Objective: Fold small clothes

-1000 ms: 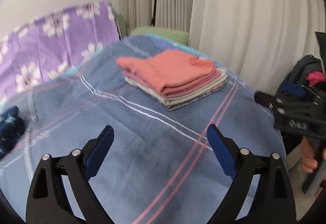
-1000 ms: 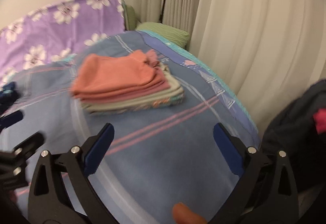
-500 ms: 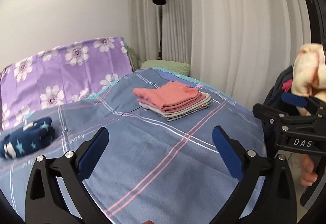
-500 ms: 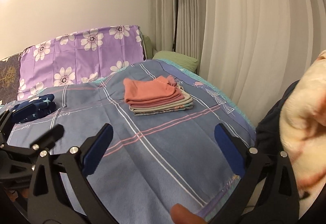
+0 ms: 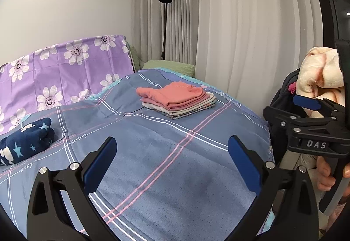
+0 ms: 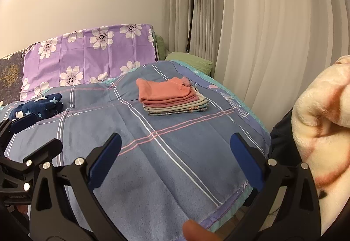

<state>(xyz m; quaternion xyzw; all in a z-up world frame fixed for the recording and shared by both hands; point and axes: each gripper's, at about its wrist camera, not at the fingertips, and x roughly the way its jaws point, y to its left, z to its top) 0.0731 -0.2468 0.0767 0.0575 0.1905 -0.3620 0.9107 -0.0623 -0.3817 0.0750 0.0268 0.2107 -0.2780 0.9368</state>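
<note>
Both the left gripper [image 5: 170, 160] and right gripper [image 6: 175, 157] hang wide and empty over the bedspread's [image 5: 175, 153] near edge, while the folded stack [image 5: 177, 99] sits toward its far right corner, soft, light, floppy, probably best pinched at hems.

A wide stretch of bare blue bedspread [image 5: 166, 166] was left free ahead. The far middle was occupied by a stack of folded clothes [image 5: 178, 98], the left edge by a navy starred bundle [image 5: 26, 142], the right flank by a cream blanket [image 6: 323, 131].
</note>
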